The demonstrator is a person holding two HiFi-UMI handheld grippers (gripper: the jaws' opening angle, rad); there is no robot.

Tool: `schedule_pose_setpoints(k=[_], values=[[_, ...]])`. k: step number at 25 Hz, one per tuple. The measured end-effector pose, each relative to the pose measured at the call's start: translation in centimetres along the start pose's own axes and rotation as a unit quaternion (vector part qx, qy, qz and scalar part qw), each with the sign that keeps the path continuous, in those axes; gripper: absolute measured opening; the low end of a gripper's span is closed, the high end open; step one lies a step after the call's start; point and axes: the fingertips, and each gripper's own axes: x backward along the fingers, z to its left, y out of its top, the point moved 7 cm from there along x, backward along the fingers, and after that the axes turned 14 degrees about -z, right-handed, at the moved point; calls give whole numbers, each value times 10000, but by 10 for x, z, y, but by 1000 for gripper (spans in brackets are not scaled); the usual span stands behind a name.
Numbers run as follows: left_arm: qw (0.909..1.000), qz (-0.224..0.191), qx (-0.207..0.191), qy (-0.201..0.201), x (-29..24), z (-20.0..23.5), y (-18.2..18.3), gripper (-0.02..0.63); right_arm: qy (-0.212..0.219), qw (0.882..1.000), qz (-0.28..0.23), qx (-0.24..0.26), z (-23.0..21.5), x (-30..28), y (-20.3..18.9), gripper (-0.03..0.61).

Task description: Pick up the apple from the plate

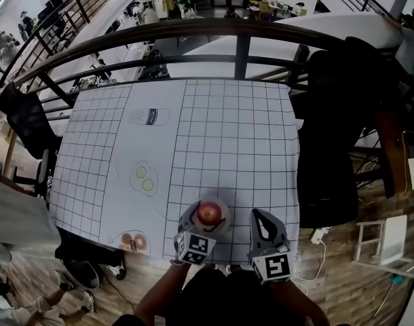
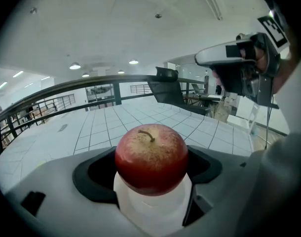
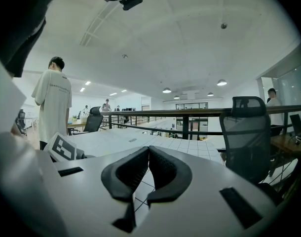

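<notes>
Nearest: left claw (image 2: 151,165), one, closed onto round red apple (image 1: 208,213), dark pads pressed to its two sides at the widest girth, presumably to prevent rolling out on the lift. Apple, one, stem up, directly over small white plate (image 2: 150,207) at near edge of white grid-lined surface (image 1: 227,134); contact with plate not determinable. Just beside, not touching: right claw (image 3: 148,157), one, shut tight on nothing, likely parked clear as unneeded for a one-claw pick. Left of these, at near edge of surface: small round dish with brownish contents (image 1: 133,242), one. Farther in: pale plate bearing two green pieces (image 1: 144,179), one; dishes three in all. Beyond: pale flat item with dark label (image 1: 149,117), one, too small to name. Farthest: black metal railing (image 1: 242,29) past far edge of surface.
</notes>
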Motion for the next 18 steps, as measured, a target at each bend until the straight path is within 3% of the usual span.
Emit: schedule_pose_setpoints(k=[6, 18], values=[[9986, -471, 227, 18, 15, 3, 48, 429, -15, 10000, 6, -5, -3, 7, 6, 25], [9930, -1157, -232, -74, 53, 0, 145, 429, 22, 9993, -382, -11, -7, 10, 36, 25]])
